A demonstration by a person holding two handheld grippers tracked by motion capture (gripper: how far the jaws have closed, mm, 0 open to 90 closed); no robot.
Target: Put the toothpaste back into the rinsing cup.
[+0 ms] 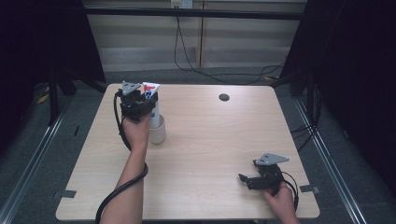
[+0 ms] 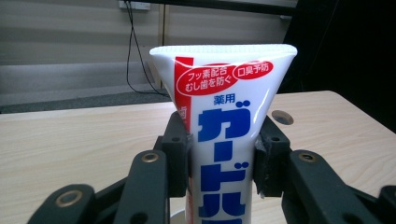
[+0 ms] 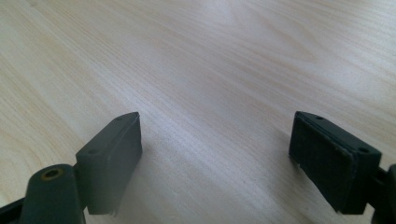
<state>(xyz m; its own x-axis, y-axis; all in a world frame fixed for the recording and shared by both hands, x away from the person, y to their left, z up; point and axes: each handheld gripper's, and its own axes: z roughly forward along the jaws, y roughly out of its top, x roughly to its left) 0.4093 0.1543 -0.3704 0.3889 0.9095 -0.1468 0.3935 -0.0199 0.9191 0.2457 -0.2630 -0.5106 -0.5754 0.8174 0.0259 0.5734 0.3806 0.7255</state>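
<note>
Upright, the white toothpaste tube [image 2: 223, 135] with blue-red lettering sat pinched in the left gripper [image 2: 223, 161]; its lower end was cut off. The right gripper [image 3: 217, 161] was spread wide.

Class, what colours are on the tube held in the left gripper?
The tube is white with blue lettering and red panels, seen best in the left gripper view.

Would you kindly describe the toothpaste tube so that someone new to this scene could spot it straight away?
Look at the far left part of the wooden table, where the left gripper is raised above a white cup. Clamped between its fingers stands the toothpaste tube, crimped flat end up. It is white with a red band and bold blue lettering, unlike the plain cup.
</note>
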